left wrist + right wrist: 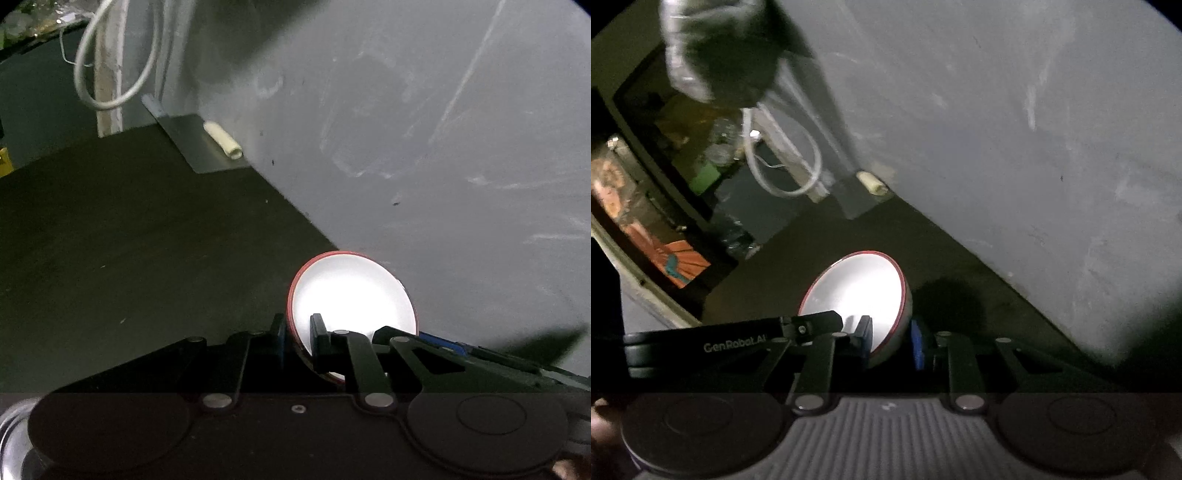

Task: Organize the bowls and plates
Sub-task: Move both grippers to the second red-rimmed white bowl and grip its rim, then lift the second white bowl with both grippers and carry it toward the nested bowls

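A white bowl with a red rim (351, 295) is tilted on its edge above the dark counter. My left gripper (297, 332) is shut on its near rim, one finger inside the bowl and one outside. The right gripper's blue-padded tip (439, 341) reaches the bowl's right side in this view. In the right wrist view the same bowl (860, 288) sits between the pads of my right gripper (892, 339), which is shut on its lower rim. The left gripper (812, 325) comes in from the left and meets the bowl's other side.
A grey wall (406, 110) rises right behind the bowl. The dark counter (129, 240) stretches left. A white cable loop (110, 66), a metal plate (188, 144) and a small cream roll (223, 140) sit at the far corner. A framed picture (646, 229) leans at the left.
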`<state>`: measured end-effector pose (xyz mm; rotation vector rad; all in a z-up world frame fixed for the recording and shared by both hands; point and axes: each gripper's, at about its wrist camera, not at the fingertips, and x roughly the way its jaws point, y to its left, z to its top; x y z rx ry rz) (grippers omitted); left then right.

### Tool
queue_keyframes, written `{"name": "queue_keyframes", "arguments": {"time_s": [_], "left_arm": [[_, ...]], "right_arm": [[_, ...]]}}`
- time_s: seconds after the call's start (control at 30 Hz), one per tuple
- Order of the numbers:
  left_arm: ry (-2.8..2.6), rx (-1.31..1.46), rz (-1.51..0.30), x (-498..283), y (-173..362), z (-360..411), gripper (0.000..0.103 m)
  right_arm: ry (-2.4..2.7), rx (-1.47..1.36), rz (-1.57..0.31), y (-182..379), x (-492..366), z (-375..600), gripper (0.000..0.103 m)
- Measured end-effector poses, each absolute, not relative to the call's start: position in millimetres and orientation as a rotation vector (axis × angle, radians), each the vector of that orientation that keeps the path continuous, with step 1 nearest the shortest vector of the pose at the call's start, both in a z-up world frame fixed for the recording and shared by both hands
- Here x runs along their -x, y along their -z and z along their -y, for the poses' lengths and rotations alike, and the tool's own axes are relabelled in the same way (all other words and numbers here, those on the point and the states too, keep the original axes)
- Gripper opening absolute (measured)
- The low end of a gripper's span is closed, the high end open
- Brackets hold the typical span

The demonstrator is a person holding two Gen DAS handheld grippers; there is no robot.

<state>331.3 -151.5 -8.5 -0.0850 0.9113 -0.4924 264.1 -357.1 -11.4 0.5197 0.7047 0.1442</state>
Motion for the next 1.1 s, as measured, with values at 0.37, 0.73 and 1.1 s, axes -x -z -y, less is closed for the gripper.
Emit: {"name": "queue_keyframes", "arguments": {"time_s": [0.37,0.73,1.1], "left_arm": [[0.553,0.135,-0.81,-214,-55,78,0.013],[0.584,0.147,-0.892,-143,-52,30,0.013],[0.577,0.097,-1.034,-128,-30,30,0.015]], "right_arm": [[-0.24,-0.452,-0.676,-52,-152,305,0.025],[-0.283,-0.412,-0.739,-59,-69,266,0.025],[-0.375,-0.326,-0.889,-56,-70,264,0.028]]}}
